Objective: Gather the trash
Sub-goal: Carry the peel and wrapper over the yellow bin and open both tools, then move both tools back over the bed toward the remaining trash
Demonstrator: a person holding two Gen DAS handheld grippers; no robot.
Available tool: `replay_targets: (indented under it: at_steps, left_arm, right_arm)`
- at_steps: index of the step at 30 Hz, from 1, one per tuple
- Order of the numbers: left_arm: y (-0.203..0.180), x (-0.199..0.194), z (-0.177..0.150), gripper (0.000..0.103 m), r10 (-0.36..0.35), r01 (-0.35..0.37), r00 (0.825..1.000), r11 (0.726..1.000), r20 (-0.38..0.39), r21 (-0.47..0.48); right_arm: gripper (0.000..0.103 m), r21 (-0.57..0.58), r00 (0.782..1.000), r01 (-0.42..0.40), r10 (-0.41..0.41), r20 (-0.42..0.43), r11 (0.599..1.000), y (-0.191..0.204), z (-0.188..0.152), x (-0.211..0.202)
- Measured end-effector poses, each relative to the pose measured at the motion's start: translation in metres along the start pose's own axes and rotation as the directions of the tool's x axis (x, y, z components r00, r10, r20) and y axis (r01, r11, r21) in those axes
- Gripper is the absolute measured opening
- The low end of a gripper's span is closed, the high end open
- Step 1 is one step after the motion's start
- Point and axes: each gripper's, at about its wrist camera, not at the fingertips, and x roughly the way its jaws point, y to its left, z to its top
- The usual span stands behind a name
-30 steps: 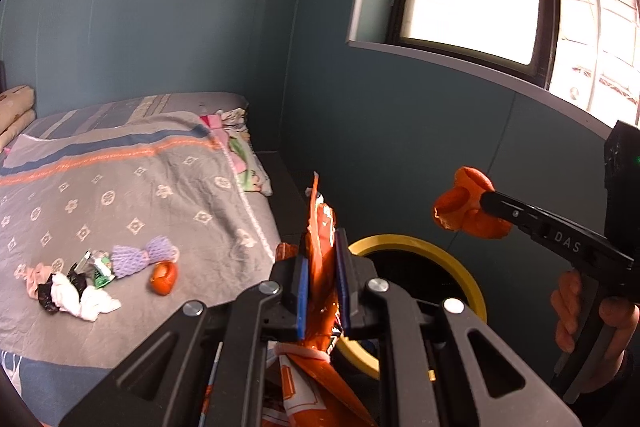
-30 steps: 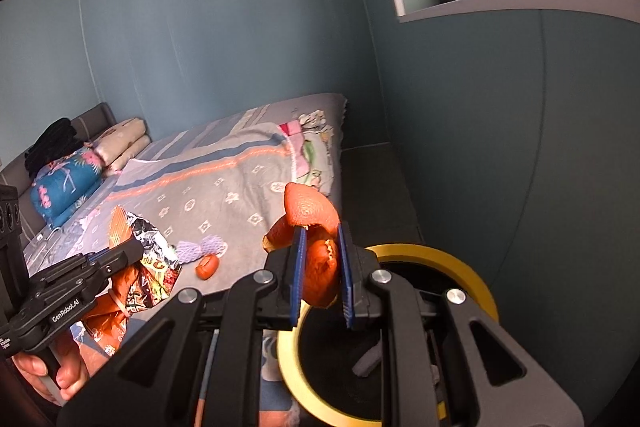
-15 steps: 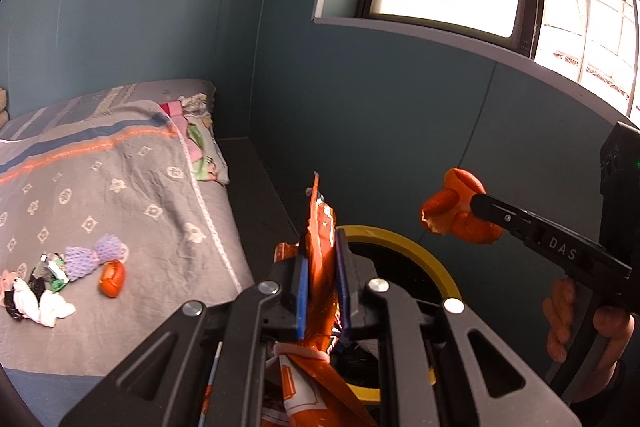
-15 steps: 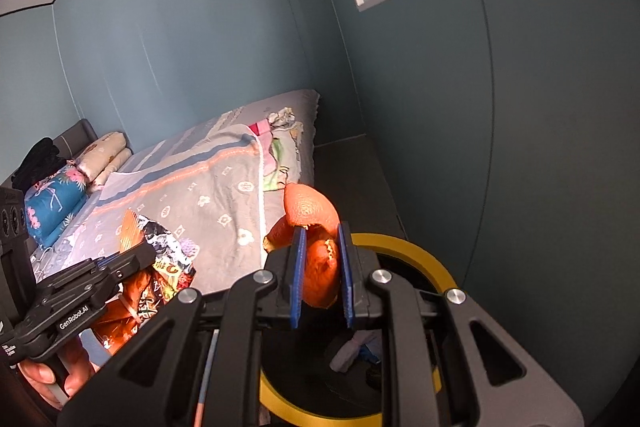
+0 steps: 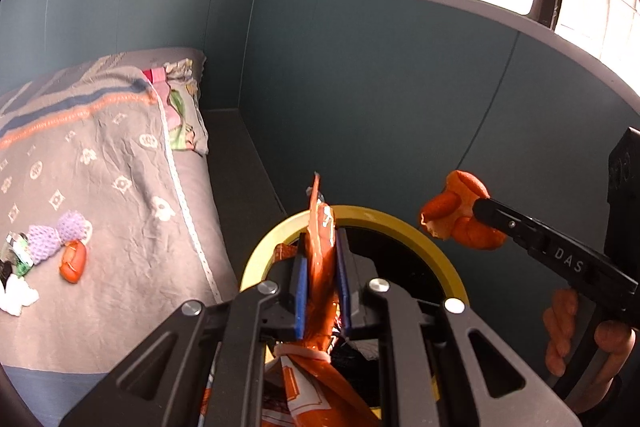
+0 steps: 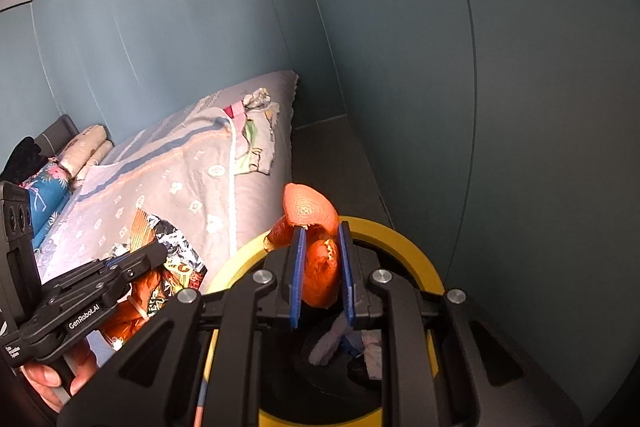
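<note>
My left gripper is shut on a crumpled orange snack wrapper, just over the near rim of a yellow-rimmed trash bin. The wrapper's foil side shows in the right wrist view, left of the bin. My right gripper is shut on orange peel, held above the bin's opening; the same peel appears at the right in the left wrist view. More trash lies on the bed: a piece of orange peel, a purple net and white tissue.
A bed with a grey patterned blanket fills the left side. A teal wall stands close behind the bin, with a dark ledge between bed and wall. Paper scraps lie inside the bin. Pillows lie at the bed's far end.
Both grippers have moved forward and down toward the bin, still holding wrapper and peel. The bin now looms larger below them, and the bed trash has slid to the left edge.
</note>
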Motion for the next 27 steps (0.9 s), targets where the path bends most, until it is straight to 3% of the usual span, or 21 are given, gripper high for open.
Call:
replay_targets:
  at_steps: [11, 15, 17, 18, 19, 27]
  left_arm:
    - [0.001, 0.028, -0.006, 0.014, -0.004, 0.003, 0.999, 1.0, -0.043, -0.019]
    - [0.008, 0.028, -0.007, 0.041, -0.008, 0.006, 0.999, 0.999, -0.045, -0.044]
    - [0.012, 0.026, -0.007, 0.051, -0.002, -0.001, 0.999, 0.998, -0.038, -0.057]
    - [0.014, 0.024, -0.007, 0.056, 0.003, -0.006, 0.999, 0.998, -0.035, -0.065]
    - [0.017, 0.023, -0.007, 0.058, 0.007, -0.01, 0.999, 0.997, -0.033, -0.073]
    - [0.038, 0.006, -0.003, 0.065, 0.024, -0.025, 1.0, 0.992, -0.011, -0.126]
  right_arm:
    - [0.017, 0.004, 0.999, 0.028, -0.028, -0.022, 1.0, 0.002, -0.002, 0.025]
    - [0.022, 0.022, 0.998, 0.037, -0.036, -0.045, 0.999, 0.001, -0.002, 0.03]
    - [0.028, 0.039, 0.998, 0.043, -0.041, -0.058, 0.998, -0.001, -0.003, 0.033]
    - [0.036, 0.044, 0.997, 0.042, -0.04, -0.059, 0.998, -0.001, -0.004, 0.033]
    - [0.046, 0.051, 0.998, 0.038, -0.035, -0.057, 0.998, -0.001, -0.004, 0.033]
    - [0.047, 0.059, 0.998, 0.044, -0.041, -0.048, 0.997, 0.005, -0.004, 0.03]
